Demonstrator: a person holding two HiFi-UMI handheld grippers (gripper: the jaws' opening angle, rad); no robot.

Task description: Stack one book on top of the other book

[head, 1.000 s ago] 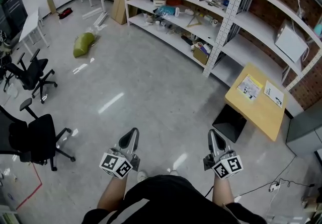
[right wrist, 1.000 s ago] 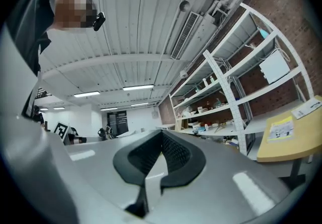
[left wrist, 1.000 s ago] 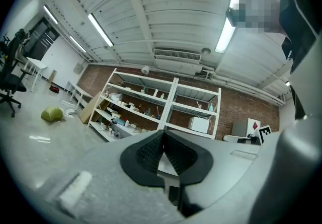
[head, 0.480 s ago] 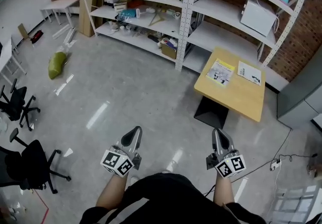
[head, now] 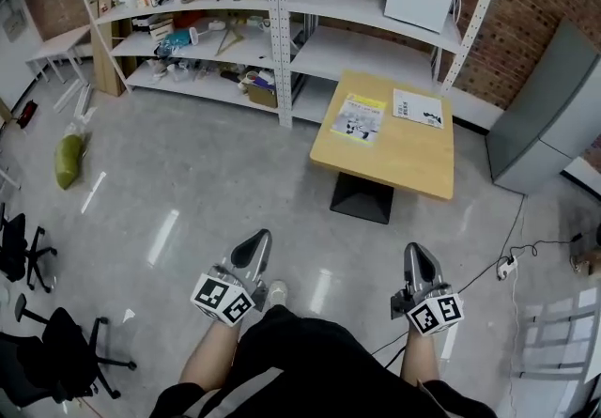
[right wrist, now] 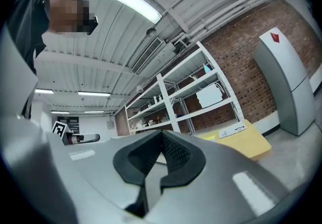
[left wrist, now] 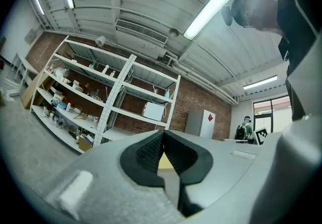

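— On the wooden table (head: 404,162) ahead: yellow book (head: 358,117) and white book (head: 418,108), flat, side by side, unstacked.
— Grippers?
— Left gripper (head: 255,239) and right gripper (head: 416,255): jaws closed, empty, well short of the table.

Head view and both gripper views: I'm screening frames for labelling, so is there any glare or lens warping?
Head view: glare streaks the floor, shelves bow. Left gripper view: fisheye, dark corners, bright ceiling lamp. Right gripper view: same.
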